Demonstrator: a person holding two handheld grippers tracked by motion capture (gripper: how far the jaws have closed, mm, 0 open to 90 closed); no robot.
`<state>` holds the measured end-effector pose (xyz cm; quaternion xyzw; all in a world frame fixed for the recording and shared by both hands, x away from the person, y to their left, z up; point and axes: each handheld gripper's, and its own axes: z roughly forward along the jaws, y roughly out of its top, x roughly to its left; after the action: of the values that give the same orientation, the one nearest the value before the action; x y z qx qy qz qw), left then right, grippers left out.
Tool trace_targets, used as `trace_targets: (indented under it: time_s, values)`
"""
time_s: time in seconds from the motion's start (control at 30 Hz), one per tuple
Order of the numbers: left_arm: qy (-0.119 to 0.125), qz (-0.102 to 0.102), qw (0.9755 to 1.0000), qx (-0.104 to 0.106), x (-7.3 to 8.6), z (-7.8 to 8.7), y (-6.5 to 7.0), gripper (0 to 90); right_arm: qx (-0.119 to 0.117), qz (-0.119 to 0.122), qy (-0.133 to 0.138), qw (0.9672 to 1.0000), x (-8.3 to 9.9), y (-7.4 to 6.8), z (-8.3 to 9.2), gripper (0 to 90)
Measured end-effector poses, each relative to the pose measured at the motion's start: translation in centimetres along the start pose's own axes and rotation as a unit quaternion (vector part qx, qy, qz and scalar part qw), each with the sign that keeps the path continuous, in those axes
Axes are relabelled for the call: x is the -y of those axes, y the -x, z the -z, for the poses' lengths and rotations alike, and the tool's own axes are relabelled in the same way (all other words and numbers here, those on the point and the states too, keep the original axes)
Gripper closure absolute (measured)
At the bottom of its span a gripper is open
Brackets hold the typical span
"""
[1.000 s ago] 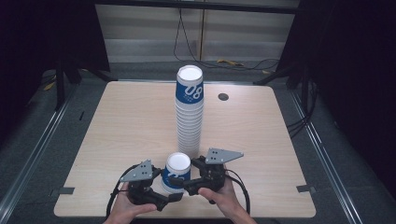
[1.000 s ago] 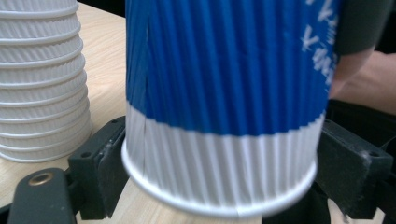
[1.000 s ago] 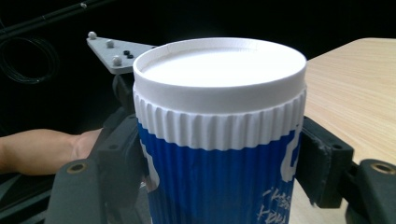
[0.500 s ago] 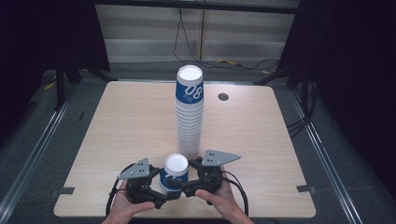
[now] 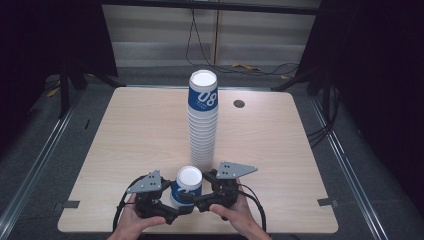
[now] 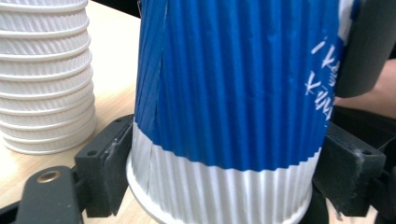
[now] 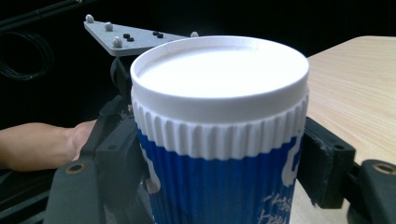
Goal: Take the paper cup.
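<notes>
Both tools grip one blue-and-white ribbed paper cup (image 5: 186, 187) near the tabletop's front edge: the left tool (image 5: 167, 202) has its black jaws pressed against the cup's lower wall, as the left gripper view shows, and the right tool (image 5: 200, 199) clamps it just under the rolled white rim. The cup stands upright between the person's hands. Just behind it rises a tall stack of white ribbed paper cups (image 5: 202, 125), topped by a blue-banded one, on the pale wooden tabletop (image 5: 135, 130).
</notes>
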<state>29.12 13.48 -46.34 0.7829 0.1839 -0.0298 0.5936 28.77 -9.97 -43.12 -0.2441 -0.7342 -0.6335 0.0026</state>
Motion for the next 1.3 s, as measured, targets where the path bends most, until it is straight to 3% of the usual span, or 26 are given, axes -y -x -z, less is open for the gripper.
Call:
trace_targets:
  time_s: [0.33, 0.43, 0.87, 1.3]
  values:
    - [-0.007, -0.010, 0.9999, -0.004, -0.3, 0.3, 0.0, 18.9, -0.003, -0.005, -0.010, 0.9999, -0.3, 0.0, 0.0, 22.1]
    - [-0.006, -0.006, 1.0000, -0.005, -0.3, 0.5, -0.1, 19.1, 0.001, -0.013, -0.007, 0.9999, -0.4, 0.1, 0.1, 17.4]
    - [-0.023, 0.007, 0.9995, -0.020, -0.2, 1.0, -0.7, 19.1, 0.016, -0.016, -0.004, 0.9997, -0.5, 0.5, 0.8, 15.6]
    - [-0.053, 0.008, 0.9978, -0.039, -1.0, 1.9, -1.3, 19.1, 0.036, -0.017, -0.026, 0.9989, -0.6, 1.3, 1.6, 14.8]
